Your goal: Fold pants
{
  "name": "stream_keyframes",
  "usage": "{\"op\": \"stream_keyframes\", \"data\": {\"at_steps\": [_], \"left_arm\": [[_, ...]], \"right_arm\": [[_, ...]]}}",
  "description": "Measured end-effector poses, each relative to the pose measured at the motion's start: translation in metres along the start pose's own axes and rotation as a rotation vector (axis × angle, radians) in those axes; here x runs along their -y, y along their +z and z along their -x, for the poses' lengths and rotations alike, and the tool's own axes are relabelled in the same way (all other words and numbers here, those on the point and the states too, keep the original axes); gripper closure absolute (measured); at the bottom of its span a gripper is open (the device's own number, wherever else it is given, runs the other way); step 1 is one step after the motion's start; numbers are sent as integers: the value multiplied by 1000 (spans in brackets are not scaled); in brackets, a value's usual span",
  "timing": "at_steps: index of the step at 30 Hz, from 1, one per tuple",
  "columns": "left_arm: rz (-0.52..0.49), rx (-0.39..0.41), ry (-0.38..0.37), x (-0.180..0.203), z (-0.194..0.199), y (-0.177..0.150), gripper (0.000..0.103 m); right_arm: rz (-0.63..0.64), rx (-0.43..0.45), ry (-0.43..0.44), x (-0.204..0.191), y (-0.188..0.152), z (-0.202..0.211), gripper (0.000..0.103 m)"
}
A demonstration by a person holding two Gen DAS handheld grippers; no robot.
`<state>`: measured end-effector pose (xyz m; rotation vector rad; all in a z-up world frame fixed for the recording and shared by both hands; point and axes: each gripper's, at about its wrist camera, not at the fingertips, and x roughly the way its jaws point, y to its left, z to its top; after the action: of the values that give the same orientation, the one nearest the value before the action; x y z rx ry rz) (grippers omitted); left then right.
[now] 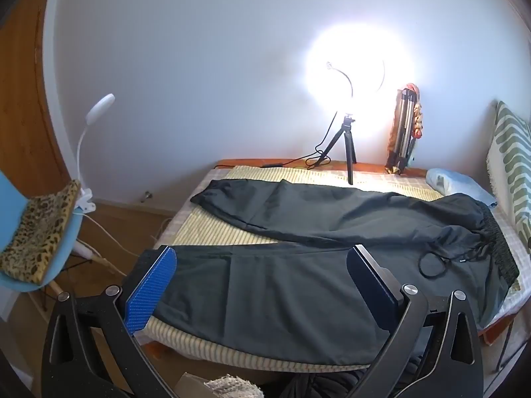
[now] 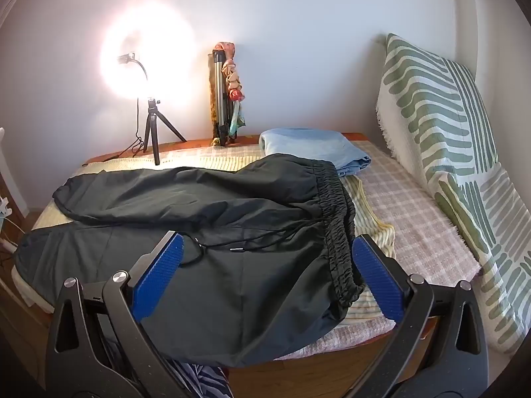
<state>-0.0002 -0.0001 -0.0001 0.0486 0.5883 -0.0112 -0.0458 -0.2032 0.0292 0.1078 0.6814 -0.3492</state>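
Note:
Black pants (image 1: 298, 232) lie spread across a bed, legs running left and the elastic waistband (image 1: 497, 248) at the right, with a loose drawstring (image 1: 438, 260) on top. My left gripper (image 1: 262, 265) hovers open above the near leg, close to its cuff end, nothing between its blue pads. In the right wrist view the same pants (image 2: 215, 219) fill the middle. My right gripper (image 2: 267, 258) stands open over the waist area, its right pad beside the waistband (image 2: 335, 219). Neither gripper touches the cloth.
A lit ring light on a small tripod (image 1: 346, 146) stands at the bed's far edge, beside a folded tripod (image 1: 403, 132). A folded light-blue cloth (image 2: 315, 147) lies behind the waistband. A green-patterned cushion (image 2: 448, 139) lines the right. A chair with a leopard cushion (image 1: 39, 232) stands left.

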Motion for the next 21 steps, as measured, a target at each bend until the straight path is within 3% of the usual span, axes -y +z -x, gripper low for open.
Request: {"op": "stream_keyframes", "data": {"at_steps": [4, 21], "left_arm": [[-36, 11, 35, 5, 1, -1, 1], [-6, 24, 1, 4, 6, 1, 1]], "right_arm": [[-6, -5, 8, 0, 0, -1, 0], [-2, 6, 6, -2, -3, 0, 0]]}}
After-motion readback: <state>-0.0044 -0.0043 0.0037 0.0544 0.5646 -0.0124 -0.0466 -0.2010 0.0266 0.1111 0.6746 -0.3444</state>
